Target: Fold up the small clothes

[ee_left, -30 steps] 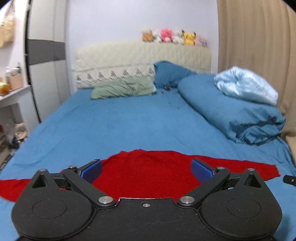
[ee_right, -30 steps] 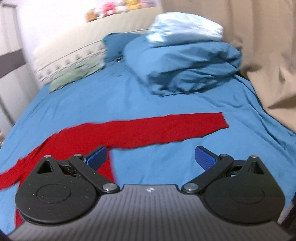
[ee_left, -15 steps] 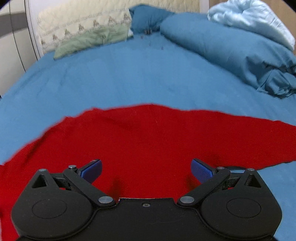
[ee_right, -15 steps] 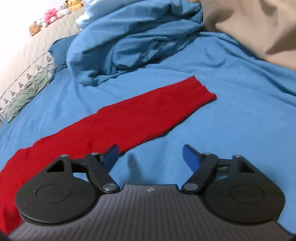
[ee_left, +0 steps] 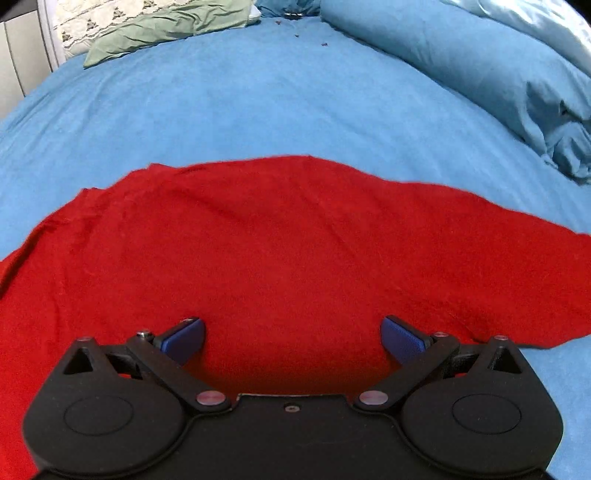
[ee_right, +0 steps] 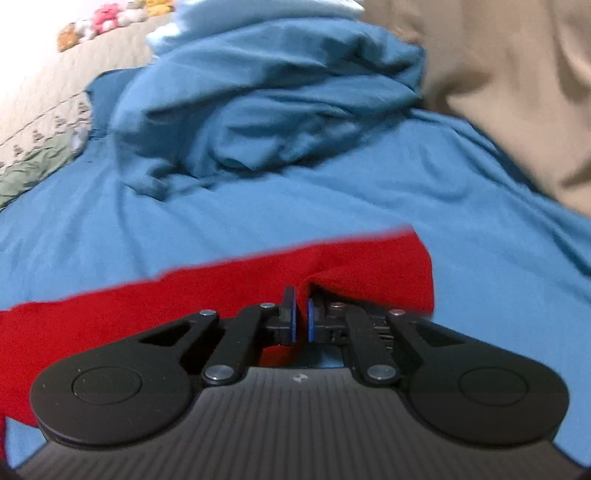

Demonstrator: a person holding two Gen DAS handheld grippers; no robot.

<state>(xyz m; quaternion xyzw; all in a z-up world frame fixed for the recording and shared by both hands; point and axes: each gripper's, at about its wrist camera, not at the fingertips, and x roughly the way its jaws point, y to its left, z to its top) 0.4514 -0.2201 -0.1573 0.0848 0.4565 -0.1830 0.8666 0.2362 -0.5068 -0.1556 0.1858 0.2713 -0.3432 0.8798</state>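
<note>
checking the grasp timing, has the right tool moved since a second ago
Yes. The right tool went forward and right to the sleeve end and shut on it; the duvet now looms closer.

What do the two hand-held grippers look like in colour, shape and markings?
Both the left gripper and the right gripper have matte black bodies with two round lobes, black linkage arms with silver pivot screws, and blue textured pads. The right body is ribbed with a small pale mark. No cables or sleeves show.

Plain red garment point(ee_left: 280, 251), blue bed sheet point(ee_left: 229, 110), blue duvet point(ee_right: 266, 110), sage green pillow point(ee_left: 166, 26), cream patterned headboard point(ee_right: 40, 118), beige curtain point(ee_right: 517, 81), black grippers with blue-padded fingers point(ee_left: 400, 338).
</note>
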